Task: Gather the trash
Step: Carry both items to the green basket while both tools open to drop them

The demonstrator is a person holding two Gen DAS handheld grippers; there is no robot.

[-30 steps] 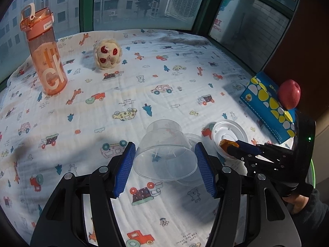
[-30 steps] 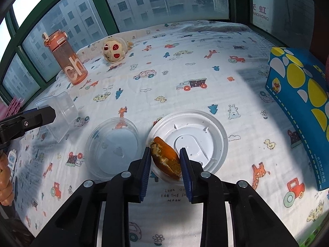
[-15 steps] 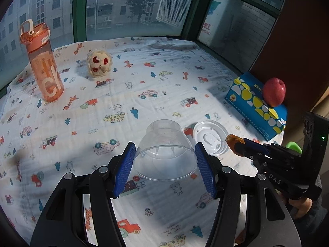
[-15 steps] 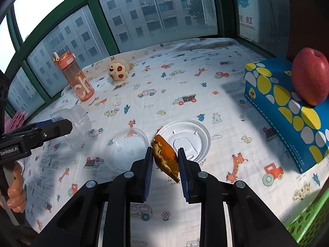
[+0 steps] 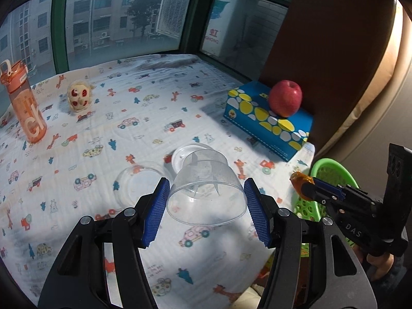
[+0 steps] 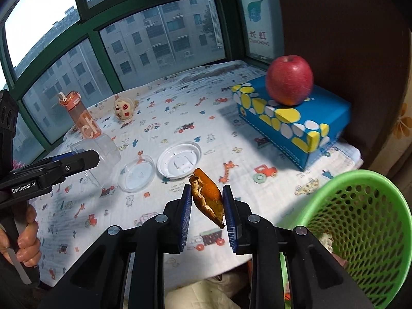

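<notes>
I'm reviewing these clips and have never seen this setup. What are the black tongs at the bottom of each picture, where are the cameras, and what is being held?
No robot here: a person holds a two-finger gripper in each hand, and a fisheye camera on each looks forward along its fingers. The left gripper is shut on a clear plastic cup. The right gripper is shut on an orange peel, near a green mesh basket off the table's edge. On the cartoon-print tablecloth lie a clear lid and a white lid. Further back stand an orange water bottle, a small plush toy and a blue tissue box with a red apple on top.
</notes>
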